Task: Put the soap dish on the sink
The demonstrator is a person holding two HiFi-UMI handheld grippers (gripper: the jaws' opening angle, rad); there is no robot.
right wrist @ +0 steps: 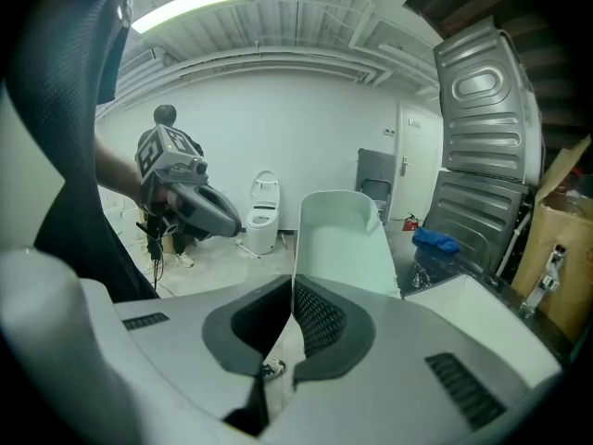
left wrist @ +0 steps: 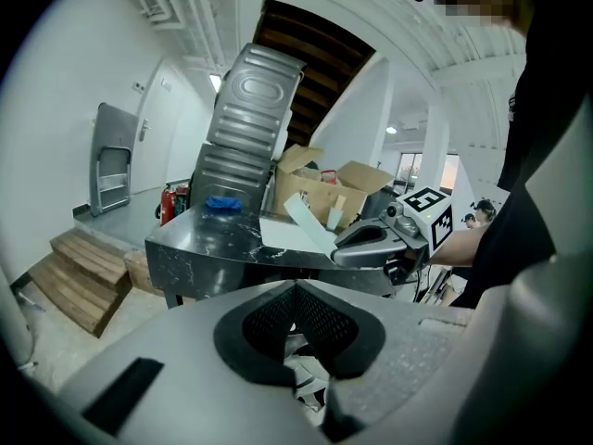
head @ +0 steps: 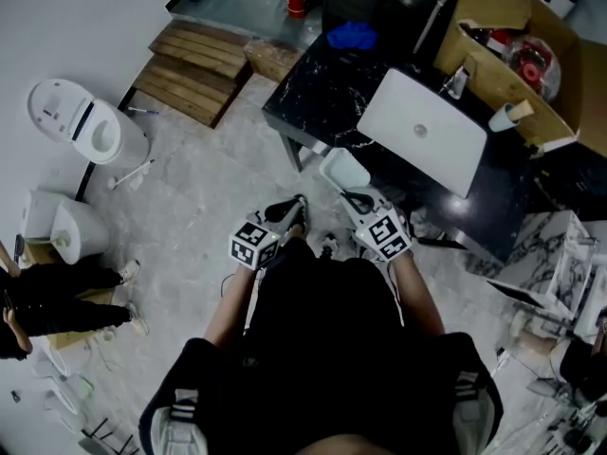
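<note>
Right gripper of mine clenched on rim of white rectangular plastic soap dish; my left gripper pinched together, empty. White rectangular sink apart from dish.

Head view is pretty dim and flat, with only soft shadows. Both gripper views are heavy fisheye, with bent lines and black vignetted corners. The ceiling tube light blows out a bit, and the soap dish looks bright and sharp.
</note>
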